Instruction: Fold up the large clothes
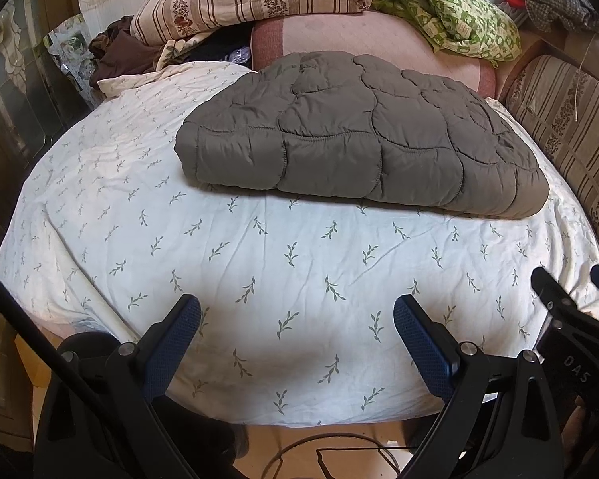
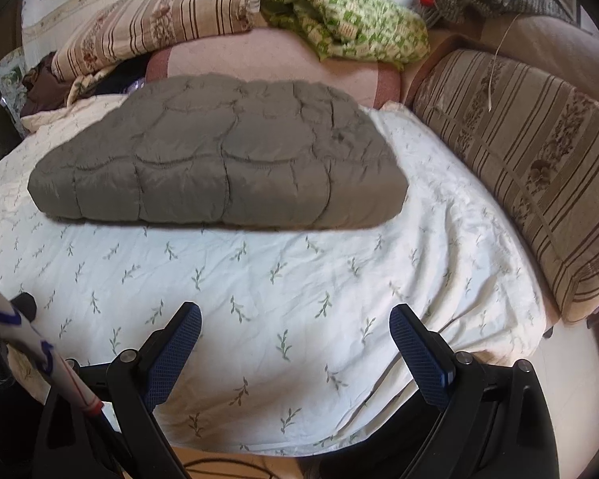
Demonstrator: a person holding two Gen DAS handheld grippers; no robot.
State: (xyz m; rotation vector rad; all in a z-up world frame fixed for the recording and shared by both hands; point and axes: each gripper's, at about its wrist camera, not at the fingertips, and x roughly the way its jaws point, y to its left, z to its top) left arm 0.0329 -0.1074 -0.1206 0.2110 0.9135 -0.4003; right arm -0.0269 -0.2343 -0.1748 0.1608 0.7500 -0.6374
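The grey quilted garment (image 1: pixel 355 131) lies in a thick, squared-off bundle across the middle of the bed (image 1: pixel 259 279), looking about done, while the left tool (image 1: pixel 297 343) and right tool (image 2: pixel 295 347) hover wide open, empty, near the bed's edge.
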